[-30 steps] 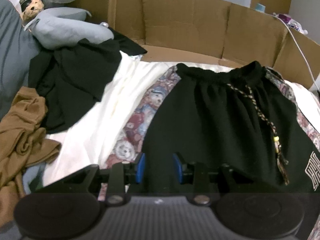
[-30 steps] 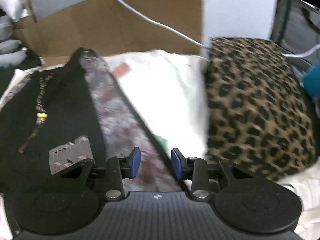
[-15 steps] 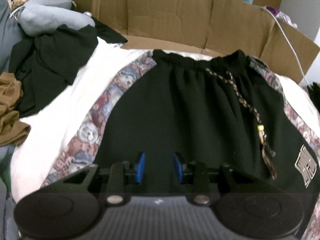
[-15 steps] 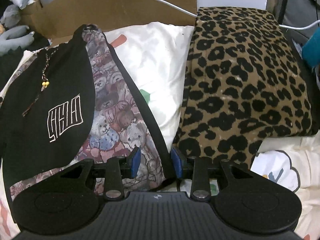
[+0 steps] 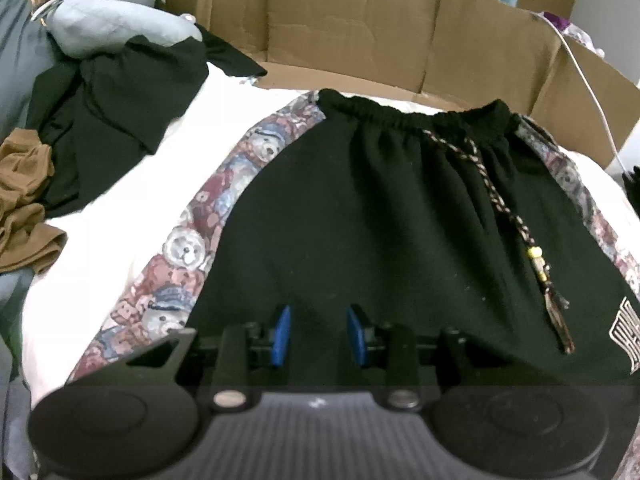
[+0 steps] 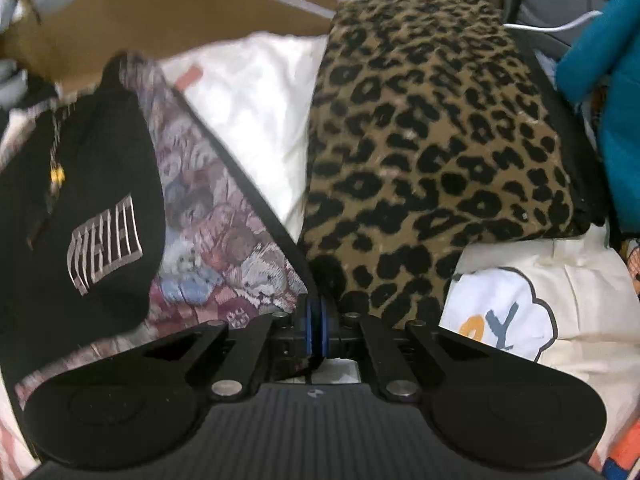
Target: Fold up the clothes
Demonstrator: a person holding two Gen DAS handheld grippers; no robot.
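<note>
Right, shorts (image 5: 380, 240) lie flat on the bed (image 5: 120, 216), waistband at the far edge by the cardboard (image 5: 344, 40), ready to fold. Right gripper (image 6: 314, 322) is clenched on their side hem. Left gripper (image 5: 318, 334) hovers unclenched over the black cloth, gripping nothing.

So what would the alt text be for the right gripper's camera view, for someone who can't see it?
The right gripper is shut on the dark edge of the black shorts with teddy-bear side panels, spread on a white sheet. A leopard-print cushion lies beside them.
</note>
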